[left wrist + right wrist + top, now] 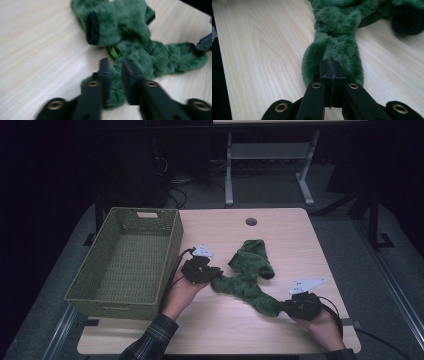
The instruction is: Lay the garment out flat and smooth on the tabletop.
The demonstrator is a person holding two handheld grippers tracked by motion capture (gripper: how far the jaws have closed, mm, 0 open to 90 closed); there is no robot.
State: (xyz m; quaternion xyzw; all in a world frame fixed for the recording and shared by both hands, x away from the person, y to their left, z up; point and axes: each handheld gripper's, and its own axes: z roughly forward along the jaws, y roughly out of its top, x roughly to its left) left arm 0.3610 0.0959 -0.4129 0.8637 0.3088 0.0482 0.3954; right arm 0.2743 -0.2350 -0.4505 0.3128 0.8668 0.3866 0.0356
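A fuzzy green cloth (248,275) lies mid-counter (295,235), stretched between both tools: the left hand-held gripper (115,67) is nearly closed on its nine-o'clock end, the right hand-held gripper (333,72) clamped on its five-o'clock end, likely for folding.

The green fuzzy sock (132,47) is blurred, its top cut off.
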